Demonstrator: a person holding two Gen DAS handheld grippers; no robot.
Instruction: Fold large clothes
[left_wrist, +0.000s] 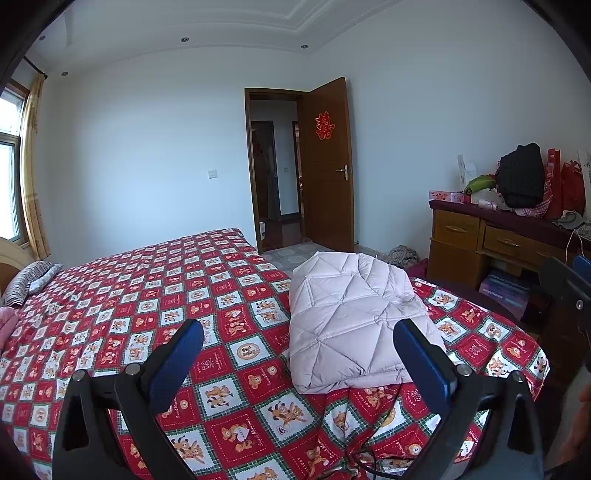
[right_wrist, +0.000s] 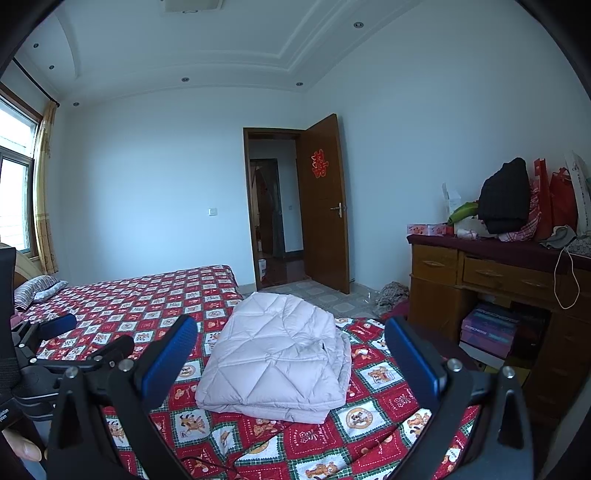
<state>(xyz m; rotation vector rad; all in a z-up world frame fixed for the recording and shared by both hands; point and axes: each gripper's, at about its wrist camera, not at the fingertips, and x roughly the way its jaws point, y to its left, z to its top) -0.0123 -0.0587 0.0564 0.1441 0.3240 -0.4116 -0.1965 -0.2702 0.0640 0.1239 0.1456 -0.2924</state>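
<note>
A pale pink quilted jacket (left_wrist: 351, 317) lies folded into a thick rectangle on the bed with the red patterned sheet (left_wrist: 147, 295); it also shows in the right wrist view (right_wrist: 280, 354). My left gripper (left_wrist: 299, 332) is open and empty, held above the bed just short of the jacket's near edge. My right gripper (right_wrist: 291, 328) is open and empty, also held back from the jacket. The left gripper (right_wrist: 55, 328) shows at the left edge of the right wrist view.
A wooden desk (right_wrist: 480, 280) piled with bags and a black garment stands to the right of the bed. An open brown door (right_wrist: 325, 203) is at the far wall. A striped pillow (left_wrist: 29, 280) lies at the bed's far left. A cable (right_wrist: 207, 463) trails near the bed's front edge.
</note>
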